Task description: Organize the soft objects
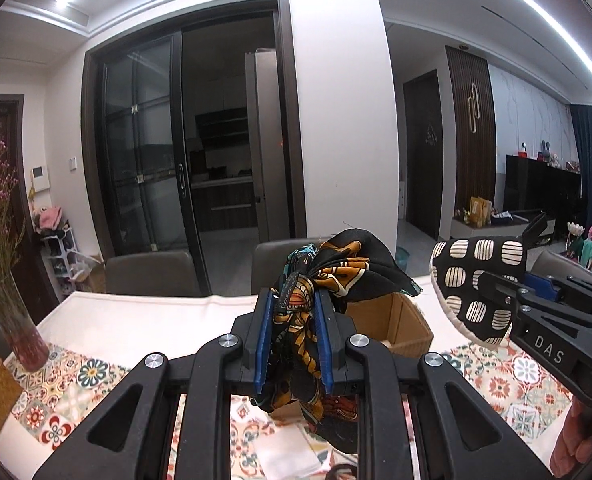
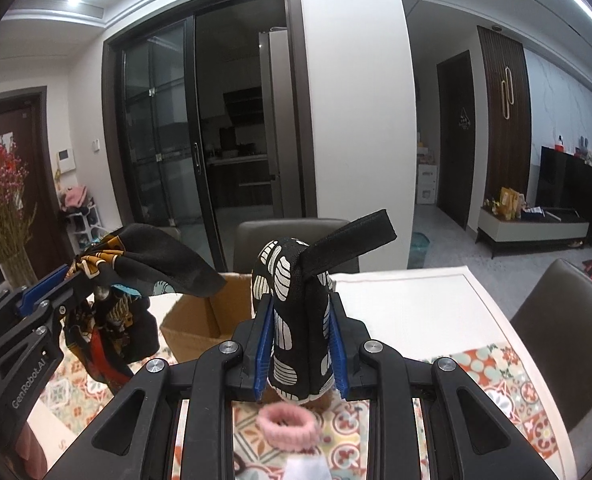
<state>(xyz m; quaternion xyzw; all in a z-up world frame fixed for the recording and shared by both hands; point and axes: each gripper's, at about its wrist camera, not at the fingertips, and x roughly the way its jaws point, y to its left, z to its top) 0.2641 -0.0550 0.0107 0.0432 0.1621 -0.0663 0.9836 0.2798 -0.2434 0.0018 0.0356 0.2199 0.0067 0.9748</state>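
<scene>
Desk (image 2: 416,304) space stretched across the lower frame, white at its far side with a patterned tile runner nearer the cameras. Toward twelve o'clock from both cameras sat an open cardboard box (image 2: 199,316), the likely destination for the soft things. The left gripper (image 1: 293,320) was clamped on a bunched black and gold scarf (image 1: 336,268), which draped down between its blue pads and flared above them. At three o'clock in the left view, the right gripper (image 2: 302,336) was clamped on a black oven mitt (image 2: 291,300) with white barred ovals, its hanging loop sticking up toward one o'clock. Both items hung clear of the desk, near the box. A pink knitted band (image 2: 285,426) lay on the runner at six o'clock under the right gripper.

To drop them well, I judge each gripper should be carried fully over the box opening before releasing, with the scarf's trailing tail lowered inside first so it does not snag the rim.
</scene>
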